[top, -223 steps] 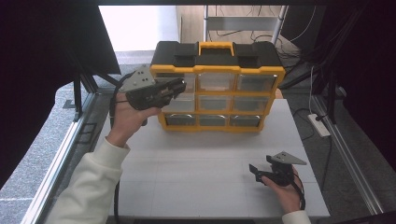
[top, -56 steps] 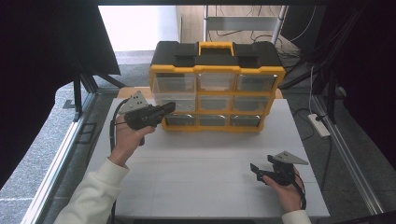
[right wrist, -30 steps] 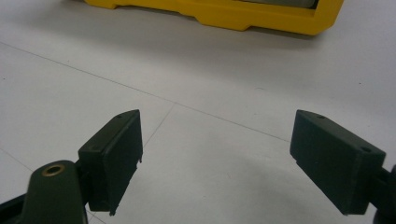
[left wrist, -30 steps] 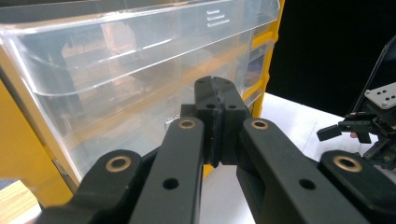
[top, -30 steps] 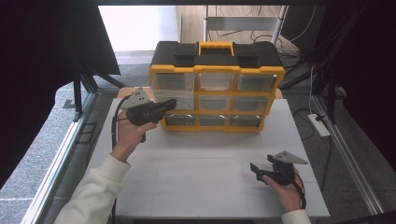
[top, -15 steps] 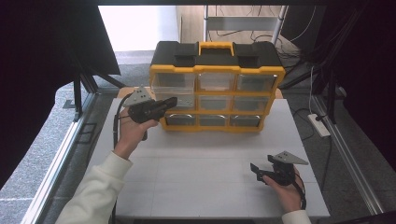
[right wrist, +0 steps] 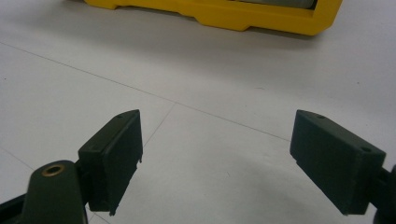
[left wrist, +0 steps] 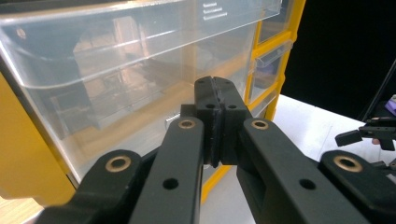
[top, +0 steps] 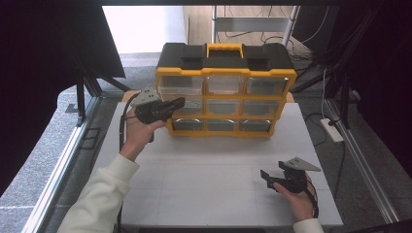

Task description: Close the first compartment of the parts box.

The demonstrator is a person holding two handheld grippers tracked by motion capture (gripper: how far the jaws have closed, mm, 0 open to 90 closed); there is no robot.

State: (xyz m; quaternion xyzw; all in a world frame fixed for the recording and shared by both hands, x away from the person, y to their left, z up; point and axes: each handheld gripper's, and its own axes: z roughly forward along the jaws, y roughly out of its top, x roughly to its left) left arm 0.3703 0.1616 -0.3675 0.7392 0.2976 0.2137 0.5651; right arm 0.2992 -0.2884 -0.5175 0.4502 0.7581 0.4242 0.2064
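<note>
White table [top: 214, 165], and at its far edge stands the yellow drawer cabinet [top: 226, 90]. The left gripper [top: 179, 102] hovers by the cabinet's left drawers; the right gripper [top: 270, 176] sits low near the front. Left gripper view: jaws clenched together, empty, right at a clear drawer [left wrist: 116, 60]. Right gripper view: jaws spread wide over bare table.

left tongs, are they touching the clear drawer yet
Cannot tell. In the left gripper view the shut left tongs overlap the clear drawer; no gap or contact shows plainly.
</note>
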